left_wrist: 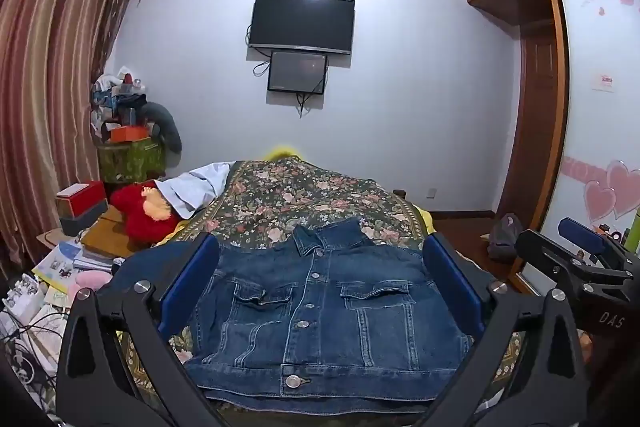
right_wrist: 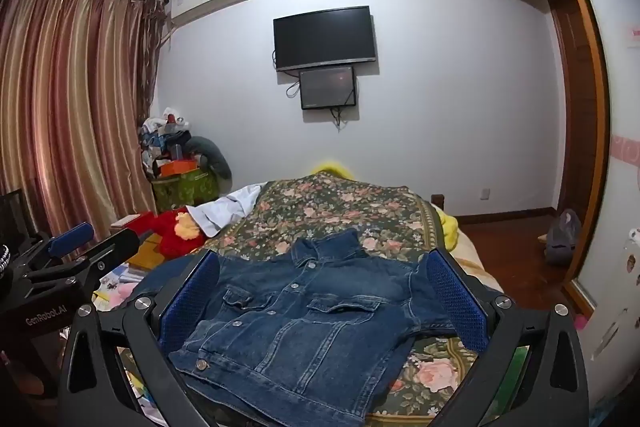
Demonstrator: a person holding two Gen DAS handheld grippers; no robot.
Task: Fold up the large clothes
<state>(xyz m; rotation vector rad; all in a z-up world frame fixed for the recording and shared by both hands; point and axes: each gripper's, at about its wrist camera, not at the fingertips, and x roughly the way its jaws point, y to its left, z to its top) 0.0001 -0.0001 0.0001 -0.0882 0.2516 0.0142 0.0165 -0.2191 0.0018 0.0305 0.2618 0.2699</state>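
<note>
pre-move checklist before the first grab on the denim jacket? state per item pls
1. Left gripper open and empty: ok, pads stand wide apart with nothing pressed between them.
2. Right gripper open and empty: ok, same.
3. Denim jacket lying front up on the floral bedspread, buttoned: ok.
4. Collar pointing away from the grippers, hem nearest: ok.
5. Sleeves laid out flat: cannot tell, the gripper fingers hide both sides; the jacket's left side looks tucked or folded in the right wrist view.
6. Space on the bedspread beyond the collar clear for folding: ok, the white garment lies off to the far left edge.
</note>
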